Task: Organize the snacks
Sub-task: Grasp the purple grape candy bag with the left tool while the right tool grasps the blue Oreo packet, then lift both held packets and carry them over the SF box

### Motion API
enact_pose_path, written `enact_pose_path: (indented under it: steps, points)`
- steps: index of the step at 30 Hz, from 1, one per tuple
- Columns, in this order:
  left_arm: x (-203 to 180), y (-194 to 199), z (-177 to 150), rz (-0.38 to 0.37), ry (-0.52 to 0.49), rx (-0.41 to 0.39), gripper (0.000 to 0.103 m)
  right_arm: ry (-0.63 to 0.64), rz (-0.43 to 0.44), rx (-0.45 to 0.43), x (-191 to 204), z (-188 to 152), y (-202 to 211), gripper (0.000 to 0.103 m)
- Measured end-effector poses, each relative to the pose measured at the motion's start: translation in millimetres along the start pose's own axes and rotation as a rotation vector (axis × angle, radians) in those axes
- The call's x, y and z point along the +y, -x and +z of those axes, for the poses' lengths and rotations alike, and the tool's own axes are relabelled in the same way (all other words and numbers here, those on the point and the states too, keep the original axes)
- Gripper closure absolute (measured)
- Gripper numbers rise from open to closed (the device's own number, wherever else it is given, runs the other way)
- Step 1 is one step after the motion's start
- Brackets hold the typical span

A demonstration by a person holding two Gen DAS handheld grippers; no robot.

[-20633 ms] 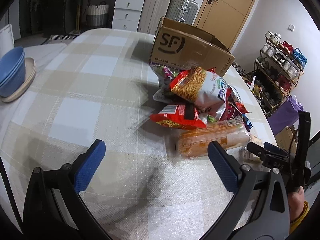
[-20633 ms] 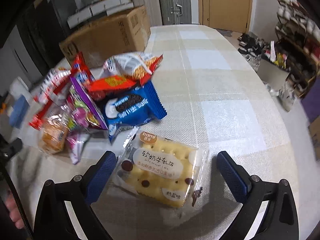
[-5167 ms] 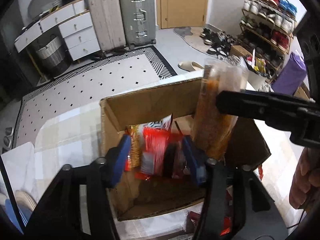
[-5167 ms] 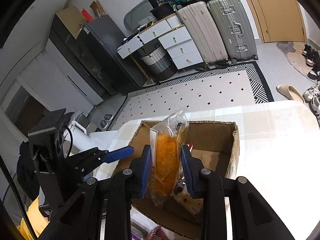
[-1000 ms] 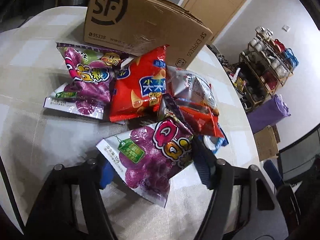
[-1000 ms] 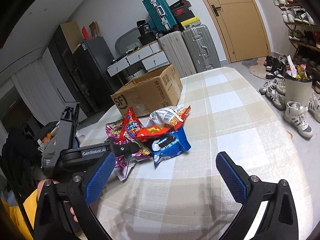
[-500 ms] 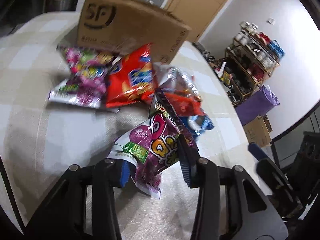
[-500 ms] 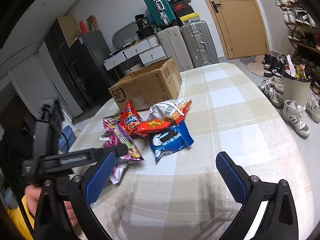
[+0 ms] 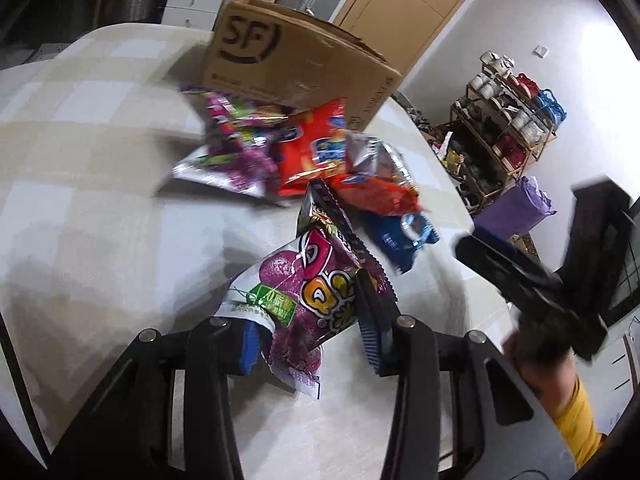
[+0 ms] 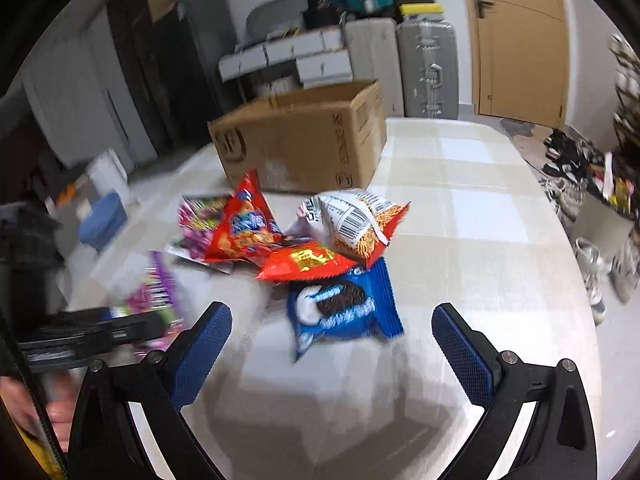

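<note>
My left gripper is shut on a purple grape candy bag and holds it above the table. The bag shows blurred at the left of the right wrist view. My right gripper is open and empty, just in front of a blue Oreo pack. Behind the pack lie a red snack bag, a noodle snack bag, a red chip bag and a second purple bag. The open SF cardboard box stands behind the pile.
The table has a checked cloth. A blue box sits at its left edge. Suitcases and drawers stand beyond the table. A shoe rack stands to the right.
My left gripper has lifted the purple bag higher off the table. My right gripper has dropped and moved in close to the Oreo pack, still open.
</note>
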State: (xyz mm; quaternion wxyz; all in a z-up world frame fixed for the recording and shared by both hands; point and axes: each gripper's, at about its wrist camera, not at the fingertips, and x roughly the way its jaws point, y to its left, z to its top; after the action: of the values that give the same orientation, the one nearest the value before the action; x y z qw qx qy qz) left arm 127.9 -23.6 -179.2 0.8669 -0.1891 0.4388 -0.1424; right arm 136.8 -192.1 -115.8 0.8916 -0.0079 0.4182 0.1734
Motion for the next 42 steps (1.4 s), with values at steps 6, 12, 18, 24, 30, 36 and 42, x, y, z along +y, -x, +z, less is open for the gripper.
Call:
enact_pose_path:
  steps: [6,12,18,24,30,36,42]
  points:
    - [21.3,18.2,-4.2,0.02,0.029,-0.005,0.066,0.021,-0.037,0.153,4.9,6.2,-47.8,0.008]
    - [31.7,26.2,-10.9,0.024,0.041,-0.015,0.066,0.091,-0.08,0.142,16.4,-4.4,-39.9,0.042]
    - [19.6,36.1,-16.1,0.053,0.001,-0.039,0.066,0.05,-0.007,0.14,14.2,-20.2,-18.6,0.058]
    - [11.4,50.1,-23.2,0.038,-0.025,-0.055,0.066,-0.015,0.072,0.088,25.9,-40.3,11.8,0.058]
    - [5.6,70.8,-32.6,0.041,-0.047,-0.076,0.066,-0.076,0.153,0.003,39.1,-57.0,55.7,0.058]
    - [-0.7,90.1,-42.4,0.032,-0.058,-0.091,0.066,-0.116,0.229,-0.081,50.4,-61.3,95.4,0.058]
    - [-10.3,110.7,-50.7,0.022,-0.081,-0.109,0.066,-0.148,0.311,-0.135,58.9,-64.1,118.9,0.058]
